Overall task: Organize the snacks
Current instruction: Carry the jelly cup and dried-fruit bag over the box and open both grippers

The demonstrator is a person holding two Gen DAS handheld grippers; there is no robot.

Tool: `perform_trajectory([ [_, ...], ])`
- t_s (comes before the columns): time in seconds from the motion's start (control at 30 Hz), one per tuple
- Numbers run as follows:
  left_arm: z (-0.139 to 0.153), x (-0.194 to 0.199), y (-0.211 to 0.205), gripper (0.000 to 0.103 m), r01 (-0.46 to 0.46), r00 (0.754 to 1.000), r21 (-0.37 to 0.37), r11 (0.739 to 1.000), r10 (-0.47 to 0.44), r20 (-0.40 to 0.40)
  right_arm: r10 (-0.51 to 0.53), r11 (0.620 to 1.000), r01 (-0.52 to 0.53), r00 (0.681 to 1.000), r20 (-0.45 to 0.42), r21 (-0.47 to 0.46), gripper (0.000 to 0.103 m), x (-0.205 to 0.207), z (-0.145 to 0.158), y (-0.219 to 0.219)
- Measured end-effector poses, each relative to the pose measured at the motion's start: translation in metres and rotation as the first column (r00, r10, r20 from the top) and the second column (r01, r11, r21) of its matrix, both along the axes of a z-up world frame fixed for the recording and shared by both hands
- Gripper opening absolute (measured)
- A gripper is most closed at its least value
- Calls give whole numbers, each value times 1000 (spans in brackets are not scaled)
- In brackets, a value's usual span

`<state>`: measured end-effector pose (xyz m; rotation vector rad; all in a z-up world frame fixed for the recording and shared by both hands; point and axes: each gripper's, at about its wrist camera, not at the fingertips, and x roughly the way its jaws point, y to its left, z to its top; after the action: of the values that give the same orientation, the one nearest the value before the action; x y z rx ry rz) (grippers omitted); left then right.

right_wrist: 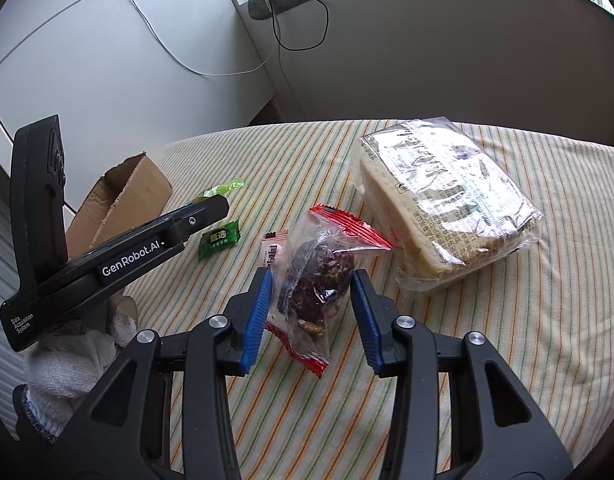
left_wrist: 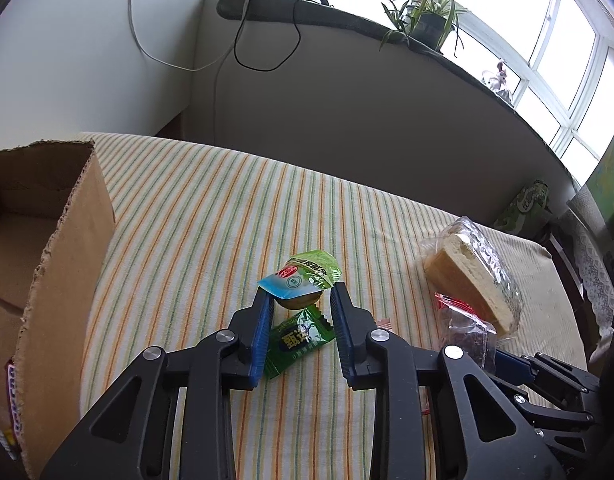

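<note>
My left gripper is open around a small jelly cup with a green and blue foil lid; its left fingertip touches the cup, the right stands apart. A green candy wrapper lies between the fingers below the cup. My right gripper is open around a clear packet of dark nut cake with red ends. A pink sachet lies beside it. A bagged loaf of sliced bread lies at the right. The cardboard box stands open at the left.
The snacks lie on a table with a striped cloth. A wall and a window sill with a potted plant and hanging cables are behind. The left gripper's body and gloved hand show in the right wrist view.
</note>
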<state>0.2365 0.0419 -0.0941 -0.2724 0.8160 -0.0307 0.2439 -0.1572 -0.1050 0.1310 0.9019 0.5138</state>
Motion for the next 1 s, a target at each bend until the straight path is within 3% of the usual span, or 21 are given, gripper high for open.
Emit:
perform_trajectory([
  [0.47,45,-64,-3,27,10,994,-15,1000,-8,109,28,999,-30,997,77,23,43,-52,47,0],
  [1.0,72,-143,57,27,-102,976,2,995,99,196,170,985,-173,976,136,8,43,-87,79,88],
])
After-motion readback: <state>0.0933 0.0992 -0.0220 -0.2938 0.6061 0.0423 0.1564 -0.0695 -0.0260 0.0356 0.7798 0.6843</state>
